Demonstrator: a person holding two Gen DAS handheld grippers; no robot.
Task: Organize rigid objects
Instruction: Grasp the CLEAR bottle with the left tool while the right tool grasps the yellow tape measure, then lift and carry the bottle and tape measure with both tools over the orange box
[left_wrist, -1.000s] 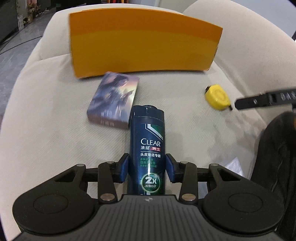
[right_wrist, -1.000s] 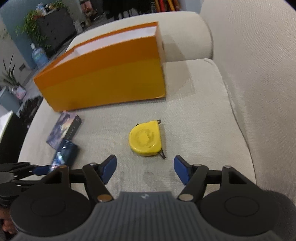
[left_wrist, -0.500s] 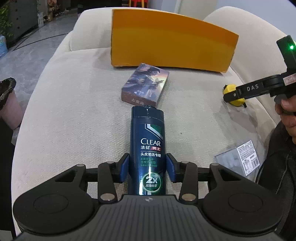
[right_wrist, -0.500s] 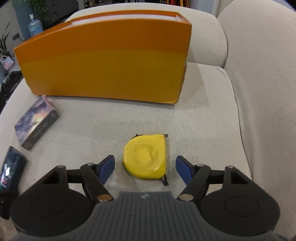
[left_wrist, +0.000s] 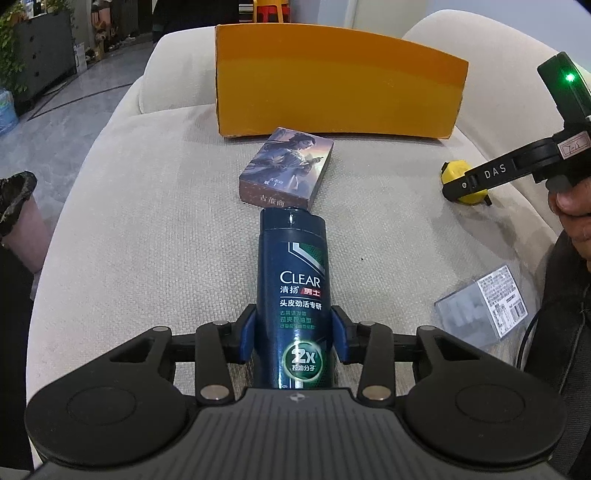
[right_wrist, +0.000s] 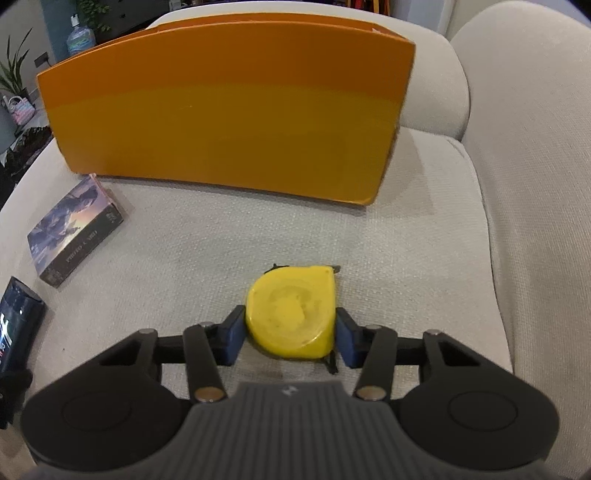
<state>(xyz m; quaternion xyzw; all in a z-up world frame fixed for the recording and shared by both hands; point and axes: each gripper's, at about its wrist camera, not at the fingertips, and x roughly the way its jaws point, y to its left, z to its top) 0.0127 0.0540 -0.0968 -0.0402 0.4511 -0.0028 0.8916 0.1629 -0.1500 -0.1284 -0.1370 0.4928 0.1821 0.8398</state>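
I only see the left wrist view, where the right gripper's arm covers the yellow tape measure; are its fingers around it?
Observer: Yes. The right gripper has the yellow plastic tape measure between its closing fingers, both blue pads against its sides.
Operator: Thank you. Is it lying flat?
Observer: Yes, broad face up on the beige sofa cushion, its metal hook at the edge nearer the orange cardboard box.

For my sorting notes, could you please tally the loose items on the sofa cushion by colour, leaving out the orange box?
Blue: 1, the shampoo bottle
Yellow: 1, the tape measure
Multicoloured print: 1, the card box
Clear: 1, the small plastic box
Total: 4
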